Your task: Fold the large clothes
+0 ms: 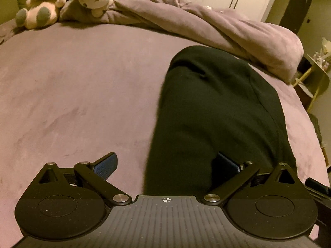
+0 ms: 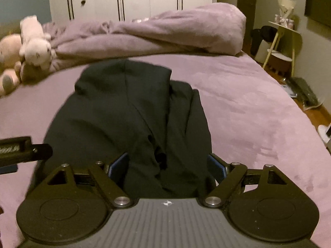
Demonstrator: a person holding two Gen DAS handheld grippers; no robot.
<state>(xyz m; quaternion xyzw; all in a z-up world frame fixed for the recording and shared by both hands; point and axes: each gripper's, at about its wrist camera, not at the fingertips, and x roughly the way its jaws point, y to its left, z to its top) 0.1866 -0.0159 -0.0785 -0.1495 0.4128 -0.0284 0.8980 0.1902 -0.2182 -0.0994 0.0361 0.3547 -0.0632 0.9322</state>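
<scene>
Left wrist view: the left hand-held gripper (image 1: 165, 166) has its jaws spread wide, released, with nothing pinched. Its blue left pad (image 1: 105, 166) stands clear over the bed (image 1: 72, 103); the right pad (image 1: 226, 165) is partly lost against the black garment (image 1: 217, 113), so whether it brushes the cloth cannot be told. The garment lies on the purple bed cover, to the right of centre, folded into a long narrow shape running away from the camera. It is very dark and a little blurred; seams and a fold near its far end barely show. Its near end is cut off behind the gripper body. Beyond it a bunched purple duvet (image 1: 206, 24) and two plush toys (image 1: 68, 2) sit at the far edge.

Right wrist view: the right hand-held gripper (image 2: 167, 165) is also spread wide. The garment (image 2: 128, 113) fills the gap between the pads, its near edge bunched and hidden by the gripper body; the pads appear not to press it. Layered flaps overlap at its right side. At the left edge, part of the other gripper (image 2: 24, 148) pokes in, cut off.
</scene>
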